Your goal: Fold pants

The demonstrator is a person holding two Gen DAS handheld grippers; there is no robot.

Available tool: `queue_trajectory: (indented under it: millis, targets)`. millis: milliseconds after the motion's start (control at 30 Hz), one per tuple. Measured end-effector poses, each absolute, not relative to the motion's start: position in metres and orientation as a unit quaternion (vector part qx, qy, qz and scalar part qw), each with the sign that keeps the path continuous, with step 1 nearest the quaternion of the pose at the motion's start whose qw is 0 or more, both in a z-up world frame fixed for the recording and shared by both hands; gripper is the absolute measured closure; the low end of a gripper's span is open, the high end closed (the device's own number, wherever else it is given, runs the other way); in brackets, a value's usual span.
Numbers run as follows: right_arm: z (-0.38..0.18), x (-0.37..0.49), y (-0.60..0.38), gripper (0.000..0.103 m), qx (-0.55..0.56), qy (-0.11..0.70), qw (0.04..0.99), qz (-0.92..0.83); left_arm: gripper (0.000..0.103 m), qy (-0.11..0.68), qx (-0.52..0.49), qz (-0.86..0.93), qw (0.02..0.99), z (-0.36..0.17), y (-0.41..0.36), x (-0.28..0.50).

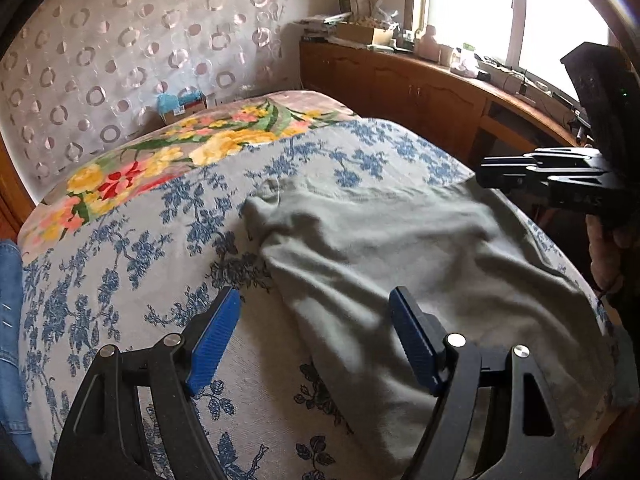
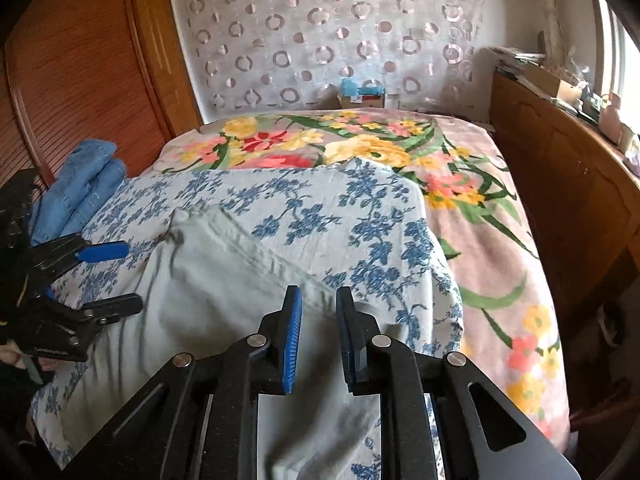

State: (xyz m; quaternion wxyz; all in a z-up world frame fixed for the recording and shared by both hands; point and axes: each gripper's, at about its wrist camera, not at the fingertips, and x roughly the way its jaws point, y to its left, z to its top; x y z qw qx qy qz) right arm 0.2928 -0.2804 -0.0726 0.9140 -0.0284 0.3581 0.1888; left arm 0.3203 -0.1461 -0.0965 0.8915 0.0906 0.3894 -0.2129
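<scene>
Pale grey-green pants lie folded and a little rumpled on a blue-flowered sheet on a bed. My left gripper is open wide, hovering over the near left edge of the pants, with nothing between its blue pads. In the right wrist view the pants run from the middle down to the near edge. My right gripper hangs just over their right edge, its jaws a narrow gap apart and the pads not pressing the cloth. Each gripper also shows in the other's view: the right gripper and the left gripper.
Folded blue jeans sit at the left side of the bed. A bright flowered blanket covers the far and right parts. A wooden cabinet with clutter runs along the right under a window. A wooden wardrobe stands to the left.
</scene>
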Motion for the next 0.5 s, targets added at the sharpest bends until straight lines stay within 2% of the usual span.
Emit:
queue_trajectory:
  millis: [100,500]
  targets:
    - [-0.076,0.293,-0.273,0.072,-0.053,0.366,0.912,0.176,0.025,0.395,0.092,-0.213,0.889,-0.100,-0.146,0.320]
    - [-0.083,0.292,-0.283,0.071,-0.058,0.378,0.918,0.110,0.023,0.420,0.083,-0.209,0.879,-0.109,-0.145,0.329]
